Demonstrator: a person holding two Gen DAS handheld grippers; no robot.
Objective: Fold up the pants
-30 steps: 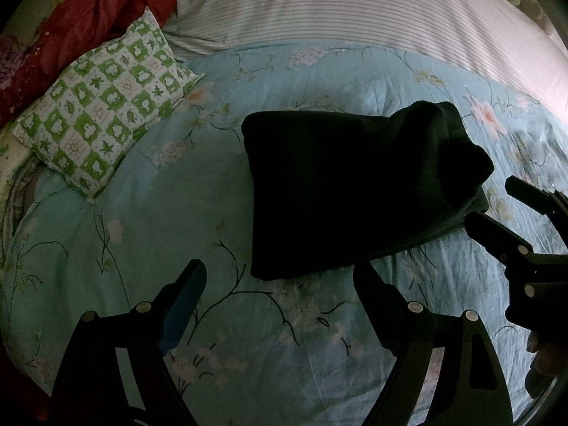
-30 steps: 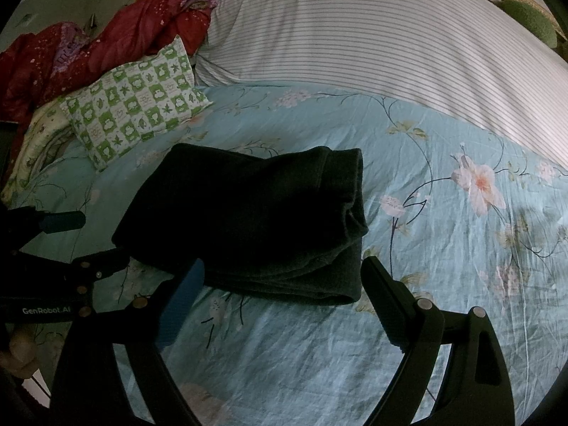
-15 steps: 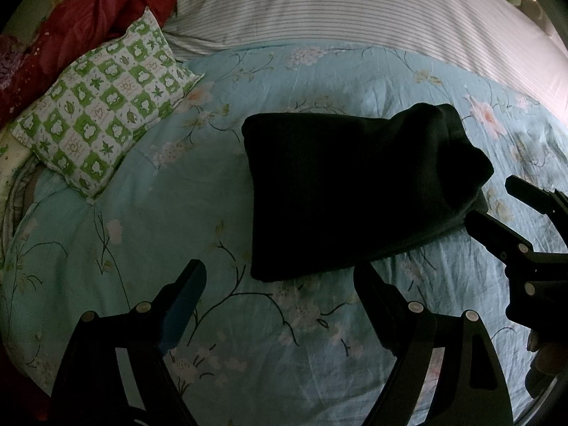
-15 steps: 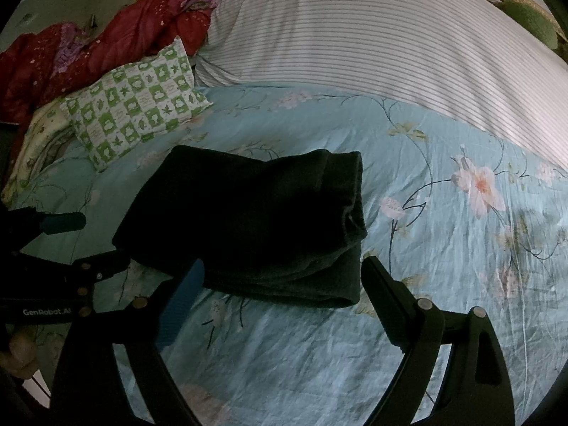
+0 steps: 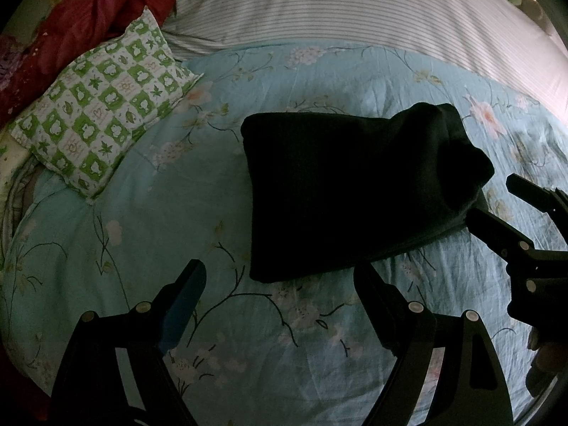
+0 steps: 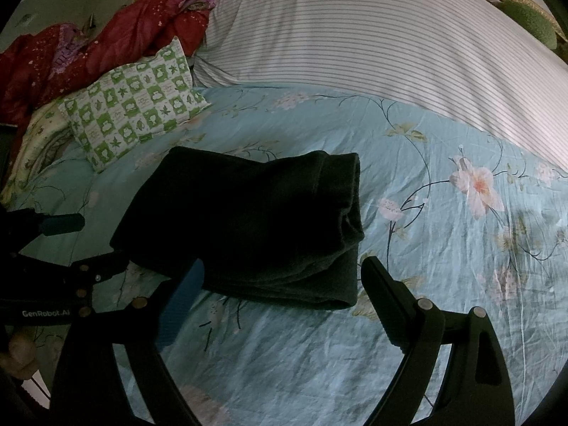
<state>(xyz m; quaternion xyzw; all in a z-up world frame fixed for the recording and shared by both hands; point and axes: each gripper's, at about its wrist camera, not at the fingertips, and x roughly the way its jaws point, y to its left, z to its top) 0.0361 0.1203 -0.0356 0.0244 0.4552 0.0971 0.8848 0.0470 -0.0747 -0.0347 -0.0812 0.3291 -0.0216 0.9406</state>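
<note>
Nearest to me, my left claw [image 5: 280, 284] hangs over the floral bedspread [image 5: 149, 234] with its jaws spread wide and nothing between them. My right claw [image 6: 280, 277] is likewise wide apart and empty, poised just short of the near edge of the pants [image 6: 248, 223]. From the left wrist view I can see my right claw [image 5: 497, 206] coming in from the right, its fingertips just beside the right end of the pants [image 5: 348, 191]; I cannot tell whether they touch the cloth.

The pants lie folded into a compact dark bundle in the middle of the bed, layers stacked, with the thicker rolled end on the right. Beyond them to the left sits a green-and-white checked pillow [image 6: 135, 113], well apart from the pants. Behind it is a crumpled red blanket [image 6: 106, 46], and farthest back a long striped bolster [image 6: 372, 35] runs across the bed.
</note>
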